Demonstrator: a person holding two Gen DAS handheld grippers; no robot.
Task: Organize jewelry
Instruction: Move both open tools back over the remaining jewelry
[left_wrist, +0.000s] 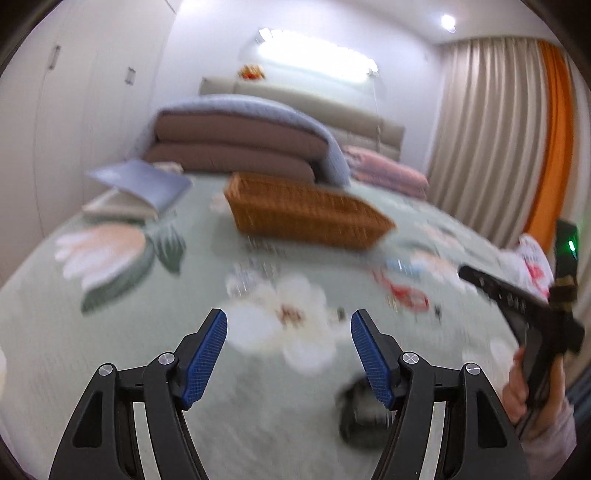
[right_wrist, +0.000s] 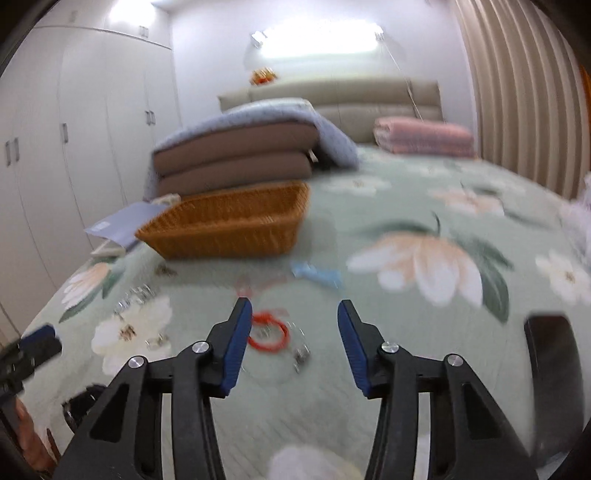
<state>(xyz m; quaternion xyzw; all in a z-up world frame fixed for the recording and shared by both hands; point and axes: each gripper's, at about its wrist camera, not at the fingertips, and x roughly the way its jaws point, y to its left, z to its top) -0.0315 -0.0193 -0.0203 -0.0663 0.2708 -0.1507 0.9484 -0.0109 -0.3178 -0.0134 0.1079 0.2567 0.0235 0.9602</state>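
Small jewelry pieces lie scattered on a green floral bedspread (left_wrist: 110, 332). A red bracelet (right_wrist: 269, 332) lies just ahead of my right gripper (right_wrist: 294, 310), which is open and empty above the bed. It also shows in the left wrist view (left_wrist: 406, 293). A light blue piece (right_wrist: 317, 275) lies beyond it. Silvery pieces (right_wrist: 135, 297) lie to the left. A brown wicker basket (right_wrist: 229, 225) stands farther back; it also shows in the left wrist view (left_wrist: 306, 214). My left gripper (left_wrist: 289, 319) is open and empty. Both views are blurred.
Folded brown and blue bedding (right_wrist: 240, 147) and a pink blanket (right_wrist: 421, 138) lie near the headboard. A blue folder (left_wrist: 140, 181) lies left of the basket. A dark object (left_wrist: 356, 410) sits by my left gripper. White wardrobes stand on the left, curtains on the right.
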